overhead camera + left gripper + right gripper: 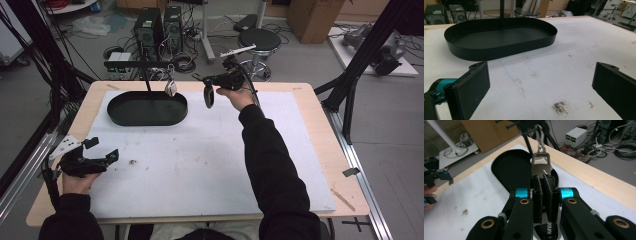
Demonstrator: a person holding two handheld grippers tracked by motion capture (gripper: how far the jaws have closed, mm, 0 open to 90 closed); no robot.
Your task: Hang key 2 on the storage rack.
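Note:
A black oval tray [120, 119] [499, 51] lies at the table's back left. A thin post [147, 77] rises from it and carries a crossbar. A silver metal tag [170, 88] [541, 167] hangs by a clip from that bar. My right gripper [199, 78] [541, 178] is raised to the right of the tag, pointing at it and apart from it. It is shut on a black fob [208, 97] [548, 232] with white lettering, which dangles below the jaws. My left gripper [102, 150] [541, 85] rests at the front left, open with nothing between its pads.
A white mat [210, 160] covers the wooden table [320, 125], with a dirty smudge [132, 162] [560, 107] near the left gripper. Black frame struts [350, 85] stand at the right edge. A stool [259, 40], computers and cables sit on the floor beyond.

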